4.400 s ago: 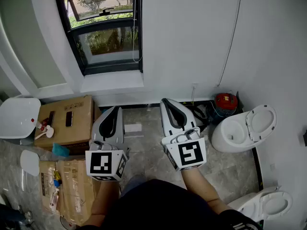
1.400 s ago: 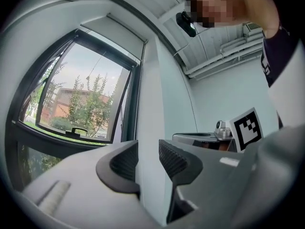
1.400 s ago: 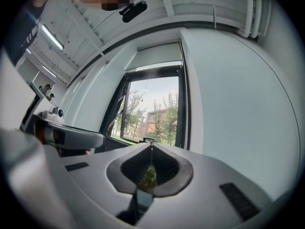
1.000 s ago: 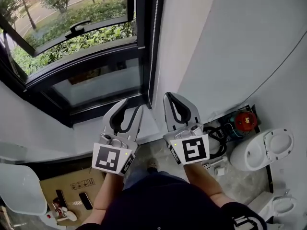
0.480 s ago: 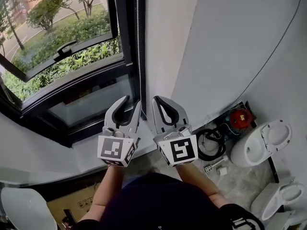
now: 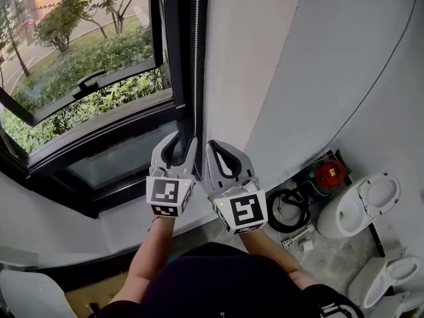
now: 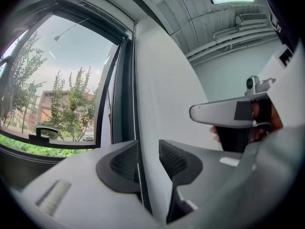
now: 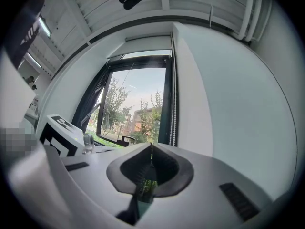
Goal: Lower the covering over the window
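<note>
The window (image 6: 86, 78) has a black frame, and its roller blind (image 8: 145, 44) sits rolled up at the top. A white bead chain (image 6: 197, 58) hangs along the frame's right side. My left gripper (image 6: 185, 141) is open and level, with the bead chain (image 7: 133, 104) running down between its jaws (image 7: 148, 149), close to the left pad and not pinched. My right gripper (image 6: 211, 146) is just to the right of it, shut on nothing (image 8: 151, 148). In the right gripper view the chain (image 8: 172, 104) hangs beyond that gripper's tips, slightly to their right.
A white wall (image 6: 298, 65) runs right of the window, with a pale sill (image 6: 119, 220) below. On the floor at the right stand two toilets (image 6: 361, 204) (image 6: 391, 270), a red device (image 6: 329, 173) and a coiled black hose (image 6: 286, 209).
Both grippers have moved in toward the window's right edge. The left one has shifted right, up to the bead chain, and stands closer to the right gripper. Both jaws kept their state.
</note>
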`<state>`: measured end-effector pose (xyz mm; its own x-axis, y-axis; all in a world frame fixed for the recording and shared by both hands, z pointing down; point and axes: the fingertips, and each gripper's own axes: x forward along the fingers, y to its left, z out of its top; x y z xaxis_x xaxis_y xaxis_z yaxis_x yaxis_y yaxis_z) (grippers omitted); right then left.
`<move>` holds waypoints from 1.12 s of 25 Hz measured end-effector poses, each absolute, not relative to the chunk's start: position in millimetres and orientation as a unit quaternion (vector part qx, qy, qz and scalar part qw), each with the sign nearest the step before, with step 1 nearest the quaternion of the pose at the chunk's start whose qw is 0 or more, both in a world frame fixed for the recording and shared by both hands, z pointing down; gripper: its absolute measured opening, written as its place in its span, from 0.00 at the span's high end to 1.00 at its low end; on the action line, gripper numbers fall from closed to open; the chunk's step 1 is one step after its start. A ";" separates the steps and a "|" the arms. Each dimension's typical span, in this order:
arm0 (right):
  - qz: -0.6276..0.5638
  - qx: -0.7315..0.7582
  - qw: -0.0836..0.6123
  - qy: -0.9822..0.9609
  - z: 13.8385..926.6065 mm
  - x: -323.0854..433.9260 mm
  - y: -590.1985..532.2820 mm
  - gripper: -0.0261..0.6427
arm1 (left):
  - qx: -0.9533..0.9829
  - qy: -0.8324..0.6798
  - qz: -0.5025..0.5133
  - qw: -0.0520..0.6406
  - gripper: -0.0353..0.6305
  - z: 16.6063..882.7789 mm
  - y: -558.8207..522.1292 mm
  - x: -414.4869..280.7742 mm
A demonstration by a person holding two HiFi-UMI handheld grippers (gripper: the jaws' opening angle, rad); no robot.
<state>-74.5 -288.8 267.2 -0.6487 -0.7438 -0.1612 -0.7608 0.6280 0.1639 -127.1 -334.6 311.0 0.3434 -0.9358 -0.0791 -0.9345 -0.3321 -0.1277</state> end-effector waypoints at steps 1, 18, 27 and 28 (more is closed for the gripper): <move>0.111 -0.417 0.038 0.901 267.2 -77.0 -291.3 0.94 | -0.817 0.572 -0.006 0.072 0.77 313.8 -341.4 -128.7; 0.106 -0.419 0.033 0.901 271.6 -91.6 -325.0 0.94 | -0.831 0.555 -0.006 0.037 0.76 334.0 -442.1 -130.2; 0.120 -0.411 0.032 0.903 268.6 -95.3 -325.1 0.94 | -0.825 0.565 -0.024 0.006 0.76 348.3 -476.1 -135.5; 0.119 -0.410 0.033 0.903 268.1 -94.5 -324.7 0.94 | -0.821 0.570 -0.030 -0.002 0.76 350.4 -478.4 -136.0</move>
